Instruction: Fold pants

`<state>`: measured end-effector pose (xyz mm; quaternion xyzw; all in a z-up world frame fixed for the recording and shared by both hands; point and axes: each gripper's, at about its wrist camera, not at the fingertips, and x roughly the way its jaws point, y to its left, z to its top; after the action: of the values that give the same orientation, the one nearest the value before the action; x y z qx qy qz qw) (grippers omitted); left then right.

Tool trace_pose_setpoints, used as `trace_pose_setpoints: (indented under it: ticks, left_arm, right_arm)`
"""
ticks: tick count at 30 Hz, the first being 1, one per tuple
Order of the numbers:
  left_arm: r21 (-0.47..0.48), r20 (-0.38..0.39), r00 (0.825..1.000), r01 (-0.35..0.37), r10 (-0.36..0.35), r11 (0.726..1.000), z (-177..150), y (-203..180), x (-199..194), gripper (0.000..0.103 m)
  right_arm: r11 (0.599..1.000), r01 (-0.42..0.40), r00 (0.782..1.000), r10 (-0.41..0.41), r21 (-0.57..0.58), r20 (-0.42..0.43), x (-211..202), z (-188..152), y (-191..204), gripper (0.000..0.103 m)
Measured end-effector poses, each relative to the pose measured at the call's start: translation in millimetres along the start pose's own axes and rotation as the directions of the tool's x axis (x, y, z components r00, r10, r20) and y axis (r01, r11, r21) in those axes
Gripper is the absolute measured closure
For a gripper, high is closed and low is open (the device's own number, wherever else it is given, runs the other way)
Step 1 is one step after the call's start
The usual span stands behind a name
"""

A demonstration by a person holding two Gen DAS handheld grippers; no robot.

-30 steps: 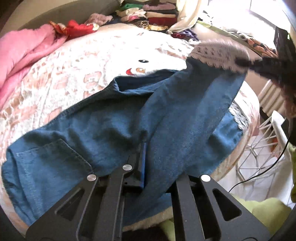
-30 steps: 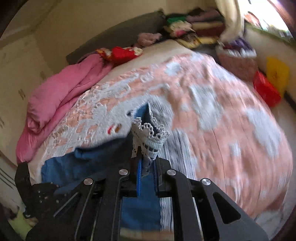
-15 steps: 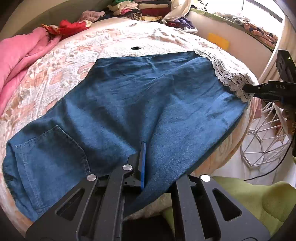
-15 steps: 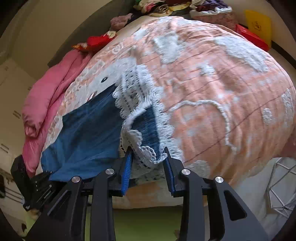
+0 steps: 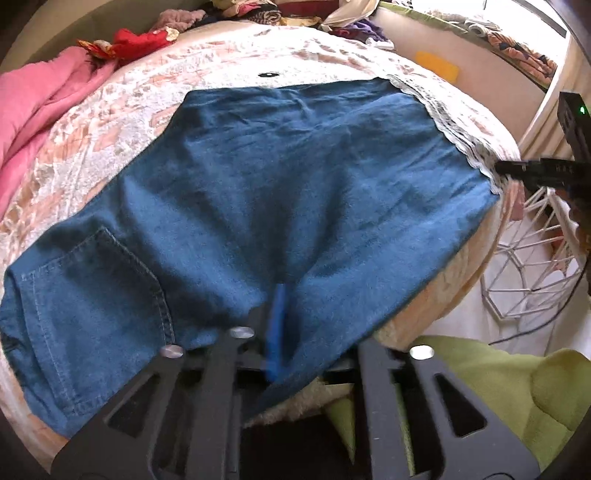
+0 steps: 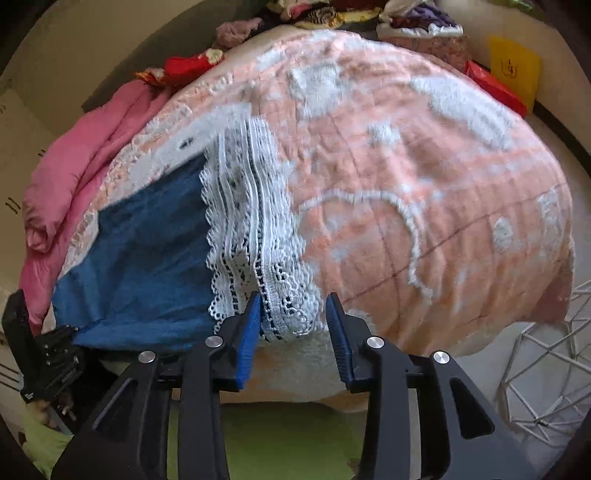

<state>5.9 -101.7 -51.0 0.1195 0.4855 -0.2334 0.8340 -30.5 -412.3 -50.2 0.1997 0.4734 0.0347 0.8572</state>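
Blue denim pants (image 5: pixel 277 177) lie spread flat on the bed, back pocket (image 5: pixel 96 280) at the left, white lace hem (image 5: pixel 454 122) at the right. My left gripper (image 5: pixel 317 332) sits at the pants' near edge. Its jaws are opening, with denim draped between them and over the right finger. In the right wrist view the lace hem (image 6: pixel 251 229) rests on the bedspread (image 6: pixel 424 166). My right gripper (image 6: pixel 293 325) is opening too, its jaws apart. The lace tip lies between them against the left pad (image 6: pixel 247 339), and the right pad is off it.
A pink blanket (image 5: pixel 44 96) is bunched along the bed's left side. Piled clothes (image 5: pixel 277 11) sit at the far end. A white wire basket (image 5: pixel 532 266) stands on the floor past the bed's right edge. Green cloth (image 5: pixel 498 387) lies below the near edge.
The lifted pant leg was carried right and laid flat. My right gripper came down to the bed's edge and opened off the lace hem. The left jaws have begun to part.
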Motion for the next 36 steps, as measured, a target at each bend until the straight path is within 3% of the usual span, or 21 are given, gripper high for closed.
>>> trace_pose_setpoints:
  ticks: [2, 7, 10, 14, 18, 26, 31, 32, 34, 35, 36]
  left_arm:
    - [-0.004, 0.010, 0.999, 0.030, -0.030, 1.000, -4, 0, -8, 0.053]
    - [-0.058, 0.080, 0.996, 0.031, -0.026, 0.998, -2, 18, -38, 0.052]
    - [-0.121, 0.115, 0.993, 0.004, 0.009, 0.993, 13, 42, -50, 0.044]
    - [-0.198, 0.137, 0.990, -0.006, 0.033, 0.980, 42, 74, -52, 0.043]
    - [-0.192, 0.152, 0.987, -0.017, 0.047, 0.981, 75, 86, -45, 0.036]
    - [-0.172, 0.090, 0.995, -0.024, 0.040, 0.985, 119, 103, 19, 0.032]
    - [-0.159, 0.046, 0.999, -0.015, 0.023, 0.987, 126, 104, 55, 0.031]
    - [-0.164, 0.035, 0.999, -0.012, 0.018, 0.986, 125, 104, 60, 0.035]
    - [-0.153, 0.049, 0.999, 0.019, -0.012, 0.988, 121, 98, 60, 0.062]
    - [-0.144, 0.057, 0.998, 0.046, -0.038, 0.989, 122, 94, 57, 0.087]
    - [-0.138, 0.059, 0.997, 0.064, -0.056, 0.988, 123, 91, 54, 0.099]
  right_arm:
    - [0.999, 0.019, 0.998, -0.017, -0.030, 0.054, -13, 7, 3, 0.062]
    - [0.993, 0.031, 0.988, -0.013, -0.113, 0.151, -27, 34, 11, 0.056]
    - [0.984, 0.023, 0.984, 0.009, -0.178, 0.177, -21, 56, 21, 0.046]
    - [0.972, -0.006, 0.988, 0.042, -0.236, 0.146, 3, 87, 31, 0.045]
    - [0.961, -0.020, 0.995, 0.045, -0.278, 0.084, 37, 113, 33, 0.045]
    - [0.955, -0.086, 0.996, 0.087, -0.285, -0.011, 92, 143, 29, 0.045]
    - [0.951, -0.155, 0.988, 0.144, -0.267, -0.058, 114, 150, 19, 0.044]
    - [0.949, -0.170, 0.985, 0.159, -0.266, -0.061, 116, 149, 18, 0.047]
    - [0.936, -0.200, 0.980, 0.188, -0.288, -0.068, 116, 147, 19, 0.061]
    - [0.928, -0.222, 0.975, 0.208, -0.300, -0.079, 115, 145, 21, 0.071]
    - [0.922, -0.233, 0.972, 0.218, -0.308, -0.083, 115, 144, 23, 0.078]
